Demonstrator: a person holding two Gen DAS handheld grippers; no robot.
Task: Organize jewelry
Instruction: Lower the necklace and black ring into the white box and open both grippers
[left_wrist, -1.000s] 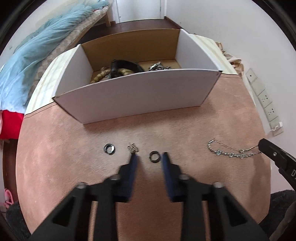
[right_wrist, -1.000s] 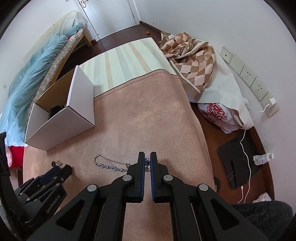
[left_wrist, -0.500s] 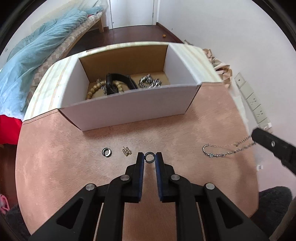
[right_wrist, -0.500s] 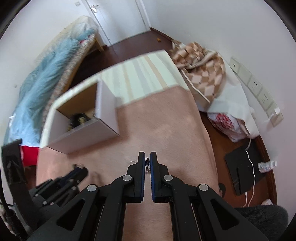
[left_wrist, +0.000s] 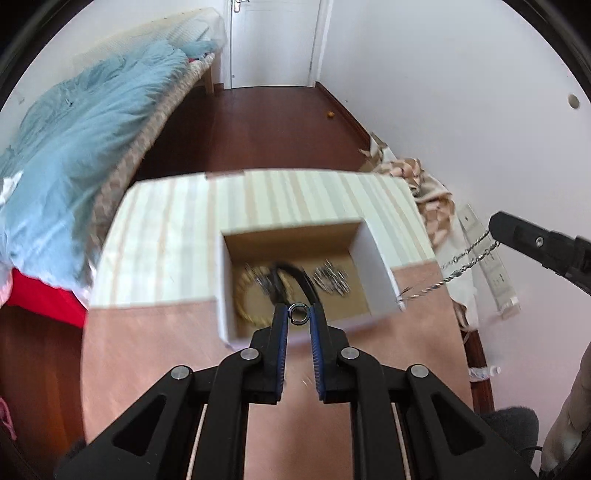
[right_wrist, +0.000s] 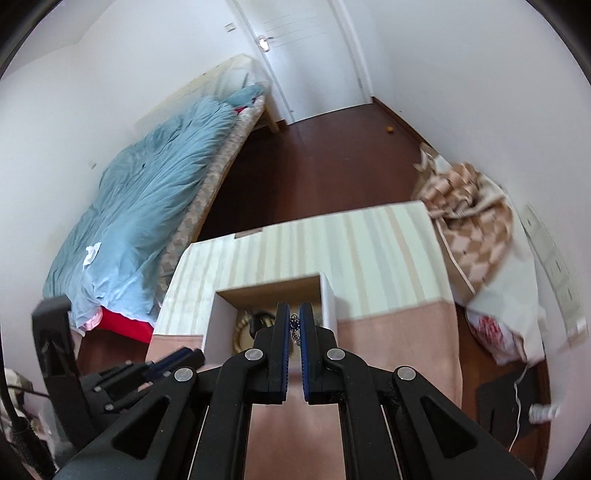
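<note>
My left gripper is shut on a small dark metal ring and holds it in the air over the near wall of the open white box. The box holds a beaded bracelet, a black band and a silver chain piece. My right gripper is shut on a silver chain necklace, which hangs from it to the right of the box. In the right wrist view the gripper points at the box.
The box stands on a pink cloth over a striped tabletop. A bed with a blue quilt is on the left. A checked blanket and wall sockets are on the right. Dark wooden floor lies beyond.
Both grippers have risen off the cloth and moved forward to the box. The left one closed on the ring and lifted it. The necklace now hangs free from the right one.
</note>
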